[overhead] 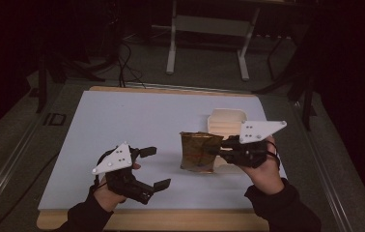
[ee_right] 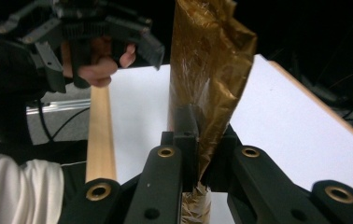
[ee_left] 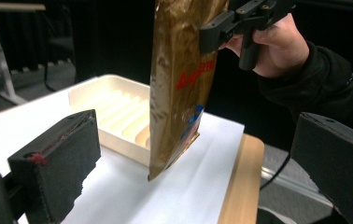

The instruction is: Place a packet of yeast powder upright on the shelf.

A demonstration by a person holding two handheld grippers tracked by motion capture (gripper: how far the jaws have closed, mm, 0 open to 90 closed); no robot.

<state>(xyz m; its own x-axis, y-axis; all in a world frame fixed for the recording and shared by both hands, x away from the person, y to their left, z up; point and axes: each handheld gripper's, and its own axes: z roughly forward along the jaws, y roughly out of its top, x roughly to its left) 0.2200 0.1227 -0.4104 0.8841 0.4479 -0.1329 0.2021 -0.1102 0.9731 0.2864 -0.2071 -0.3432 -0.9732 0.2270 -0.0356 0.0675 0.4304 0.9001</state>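
**One gold bag, one tray, two grippers**

Quick count of what's on the counter (overhead: 122,125): one crinkly gold foil snack bag (overhead: 199,152) with red lettering, and one cream plastic tray (overhead: 226,122) with ribbed grooves inside. That's it for things, plus the two grippers.

The right gripper (overhead: 221,147) has its fingers clamped tight on the bag's upper part, so the bag hangs upright. In the left gripper view its bottom corner looks just clear of the white sheet, right beside the tray's near wall, though I can't tell for sure whether it touches. The tray sits just behind the bag, toward the counter's right side.

The left gripper (overhead: 157,167) is well apart from the bag, low over the counter's near left part, with both fingers spread wide and nothing between them.
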